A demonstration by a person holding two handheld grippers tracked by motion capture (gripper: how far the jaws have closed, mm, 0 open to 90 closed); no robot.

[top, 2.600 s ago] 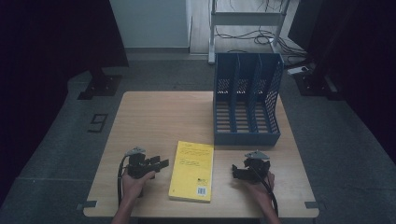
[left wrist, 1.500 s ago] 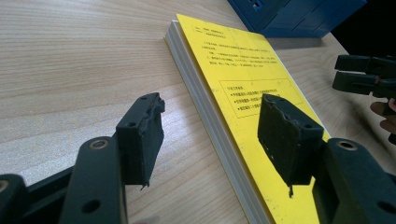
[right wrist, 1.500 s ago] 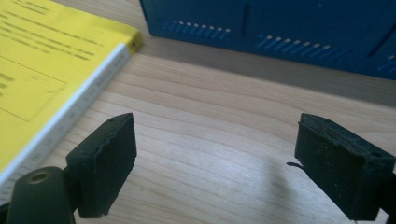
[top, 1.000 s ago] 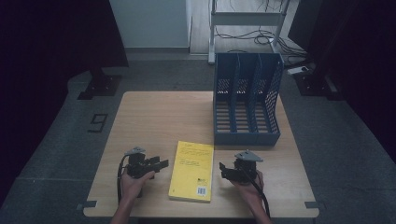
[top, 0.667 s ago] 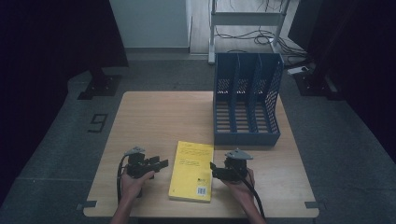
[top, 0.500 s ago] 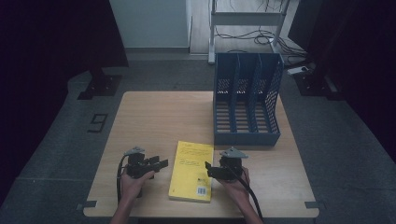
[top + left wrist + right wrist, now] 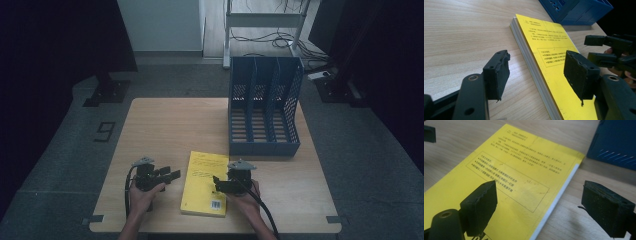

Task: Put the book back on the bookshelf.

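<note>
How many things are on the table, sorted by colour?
Yellow: 1, the book
Blue: 1, the file rack
Black: 2, the left hand-held gripper and the right hand-held gripper
Total: 4

"9" marker [image 7: 105, 131] on floor; book [image 7: 205, 182] print illegible

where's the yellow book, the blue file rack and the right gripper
yellow book [image 7: 204, 182], high view, middle of its cover
blue file rack [image 7: 264, 148], high view, low front wall
right gripper [image 7: 220, 184], high view, between its jaw tips
</note>
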